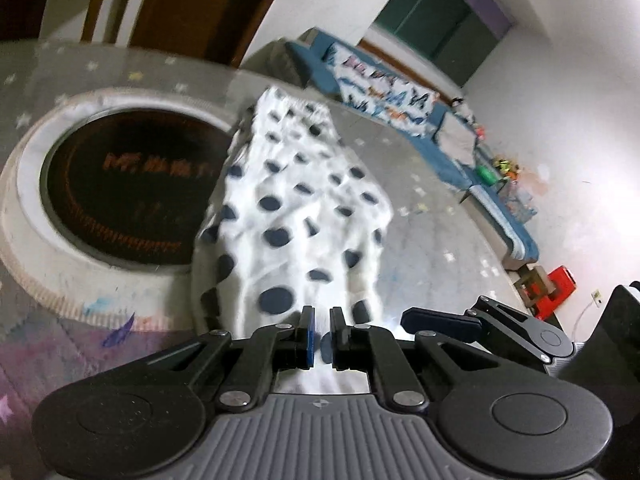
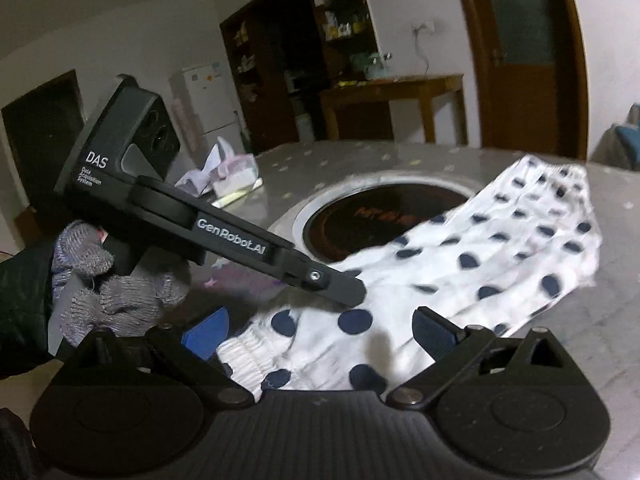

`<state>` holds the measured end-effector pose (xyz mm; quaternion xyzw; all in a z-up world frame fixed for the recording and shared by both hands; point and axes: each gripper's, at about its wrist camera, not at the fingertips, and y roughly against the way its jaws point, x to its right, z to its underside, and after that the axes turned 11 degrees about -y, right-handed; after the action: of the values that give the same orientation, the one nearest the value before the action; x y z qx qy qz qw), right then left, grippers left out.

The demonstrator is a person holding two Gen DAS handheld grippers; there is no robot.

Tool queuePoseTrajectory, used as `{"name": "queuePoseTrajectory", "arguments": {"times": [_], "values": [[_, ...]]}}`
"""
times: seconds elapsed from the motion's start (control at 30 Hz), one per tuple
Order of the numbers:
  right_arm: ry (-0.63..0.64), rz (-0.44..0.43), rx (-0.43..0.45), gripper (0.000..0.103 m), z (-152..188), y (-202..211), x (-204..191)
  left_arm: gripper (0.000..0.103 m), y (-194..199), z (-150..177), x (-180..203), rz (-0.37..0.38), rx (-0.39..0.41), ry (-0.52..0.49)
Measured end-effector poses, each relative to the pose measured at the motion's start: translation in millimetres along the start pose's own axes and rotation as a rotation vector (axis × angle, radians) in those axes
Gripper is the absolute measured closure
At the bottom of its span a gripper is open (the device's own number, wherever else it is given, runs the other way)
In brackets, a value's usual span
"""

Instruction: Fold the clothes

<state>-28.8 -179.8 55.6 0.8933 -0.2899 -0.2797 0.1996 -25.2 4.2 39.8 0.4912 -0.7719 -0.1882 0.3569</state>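
A white garment with dark blue dots (image 1: 296, 208) lies stretched along the grey star-patterned table (image 1: 420, 208), reaching away from me. My left gripper (image 1: 322, 336) is shut on its near edge, and cloth shows between the blue pads. In the right wrist view the same garment (image 2: 500, 248) spreads to the right, and the left gripper (image 2: 344, 290) pinches it from the left, held by a gloved hand (image 2: 104, 292). My right gripper (image 2: 320, 332) stands open just over the gathered waistband, with its pads wide apart. One of its fingers (image 1: 440, 320) shows beside the left gripper.
A round dark inset with a white rim (image 1: 132, 192) sits in the table left of the garment. A tissue pack (image 2: 236, 176) lies at the far side. Beyond the table are a blue sofa (image 1: 460, 152), a red box (image 1: 560, 288) and a wooden side table (image 2: 400, 100).
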Motion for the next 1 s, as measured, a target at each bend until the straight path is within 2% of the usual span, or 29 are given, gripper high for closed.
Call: {"name": "queuePoseTrajectory", "arguments": {"times": [0.2,0.3,0.43,0.53,0.67,0.77,0.87,1.0], "values": [[-0.047,0.02,-0.095,0.003,15,-26,16,0.095,-5,13,-16,-0.008,-0.033,0.038],[-0.045,0.024,-0.107,0.002,19,-21,20,0.095,-3,16,-22,0.003,-0.033,0.058],[-0.043,0.016,-0.124,0.003,18,-14,22,0.094,3,6,-15,0.016,0.0,0.03],[-0.047,0.007,-0.092,0.002,6,-12,25,0.094,-1,-5,-14,0.012,0.018,0.022],[-0.104,-0.014,-0.053,0.002,-5,-19,39,0.094,-12,-5,-26,-0.008,-0.002,0.055],[-0.148,-0.008,-0.084,0.002,-1,-31,51,0.095,-13,0,-36,-0.01,-0.007,0.084],[-0.127,-0.009,-0.081,0.002,4,-26,53,0.095,-8,1,-40,-0.009,-0.005,0.092],[-0.135,0.002,-0.085,0.001,-3,-22,56,0.094,-6,-10,-33,-0.016,0.01,0.067]]}}
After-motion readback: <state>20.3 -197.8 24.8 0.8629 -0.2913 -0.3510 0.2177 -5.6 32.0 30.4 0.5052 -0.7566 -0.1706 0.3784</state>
